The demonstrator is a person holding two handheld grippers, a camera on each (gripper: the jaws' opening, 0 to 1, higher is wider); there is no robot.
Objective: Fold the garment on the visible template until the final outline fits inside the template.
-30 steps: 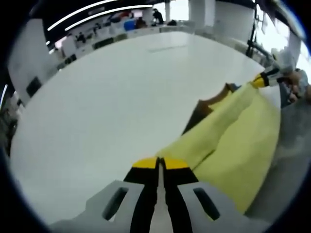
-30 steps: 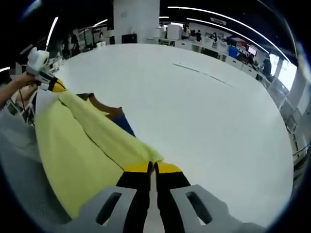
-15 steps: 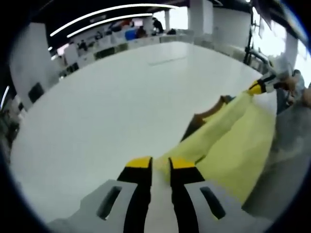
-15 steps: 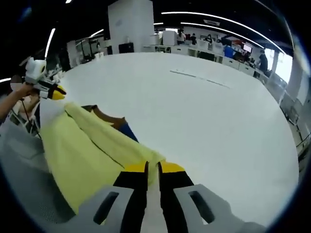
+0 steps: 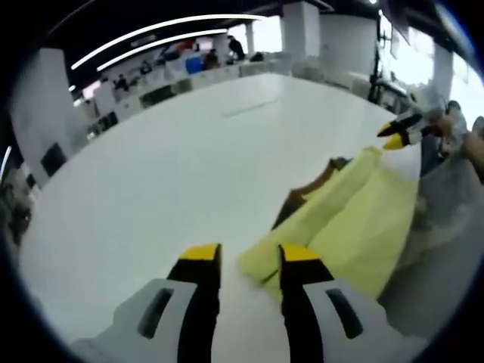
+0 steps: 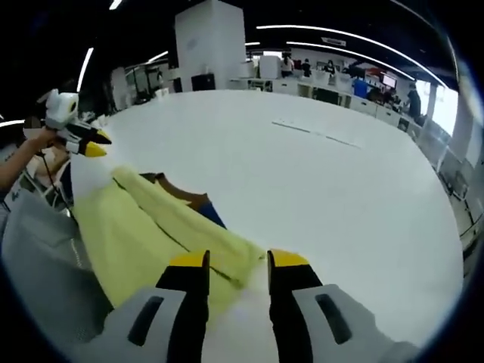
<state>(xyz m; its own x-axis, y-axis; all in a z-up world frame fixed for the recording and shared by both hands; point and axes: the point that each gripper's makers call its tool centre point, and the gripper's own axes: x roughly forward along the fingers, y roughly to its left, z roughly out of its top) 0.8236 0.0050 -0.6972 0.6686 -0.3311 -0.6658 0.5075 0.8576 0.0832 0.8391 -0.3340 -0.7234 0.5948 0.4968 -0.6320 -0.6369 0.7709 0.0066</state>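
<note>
- The work surface is a broad white table (image 5: 174, 159), smooth and slightly glossy; in the right gripper view the same table (image 6: 333, 189) stretches away to a far edge.
- A faint thin line marks the tabletop far from the garment in both views (image 5: 243, 110) (image 6: 318, 134).
- The yellow garment (image 5: 340, 219) lies on the table as a long folded band; in the right gripper view the yellow garment (image 6: 159, 234) runs from near the jaws toward the person's side of the table.
- Brown and blue pieces (image 6: 193, 203) stick out from under the garment's far edge, touching it; what they are cannot be told.
- The left gripper (image 5: 243, 255) has its yellow-tipped jaws spread apart, holding nothing, with the garment's near end just beyond and between them.
- The right gripper (image 6: 238, 261) likewise has its jaws parted and free of cloth, the garment's end lying just in front of them.
- In the left gripper view, the right gripper appears off the garment's far end, held in a hand.
- The room behind is an open office: white columns (image 6: 212, 41), rows of desks with people (image 5: 189, 64), long ceiling light strips (image 5: 151, 34) and bright windows (image 5: 412, 60).
</note>
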